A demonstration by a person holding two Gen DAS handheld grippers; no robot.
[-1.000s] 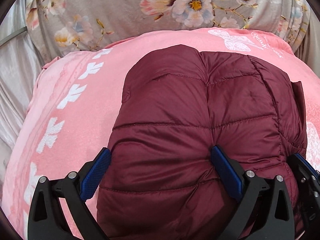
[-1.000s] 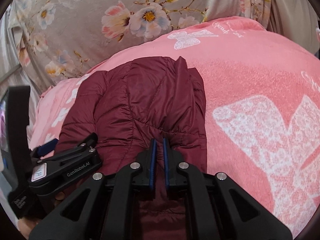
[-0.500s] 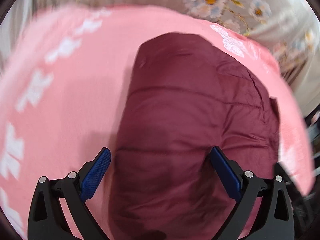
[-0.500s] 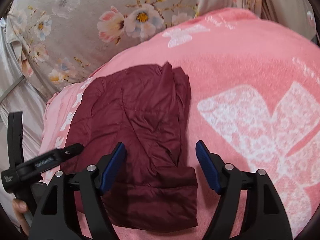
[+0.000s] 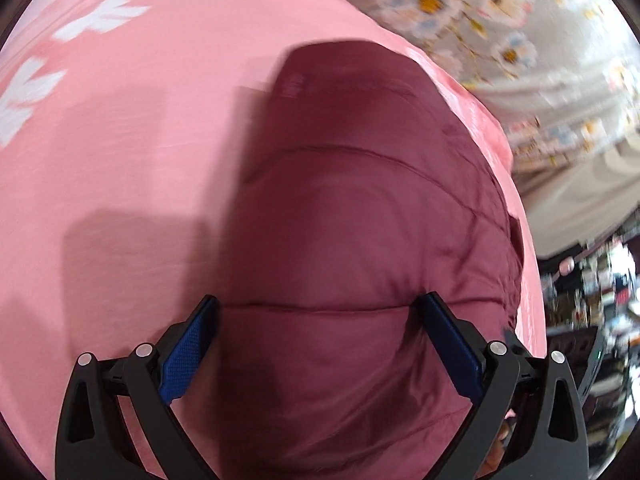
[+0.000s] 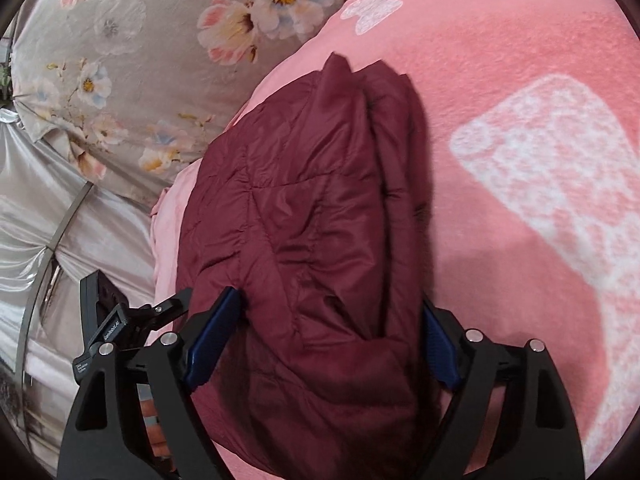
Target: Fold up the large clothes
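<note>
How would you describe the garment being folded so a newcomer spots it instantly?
Find the pink blanket with white butterfly prints covering the bed. On it lies a dark maroon quilted puffer jacket, folded into a compact bundle. It is the only dark, shiny, stitched-panel item there, unlike the grey floral bedding behind it.

Pink blanket (image 6: 520,60) w/ white butterfly print covers the bed. Grey floral sheet (image 6: 132,52) lies at its far edge; silver-grey curtain (image 6: 48,200) at left. Blurred clutter (image 5: 600,300) beside the bed.
</note>
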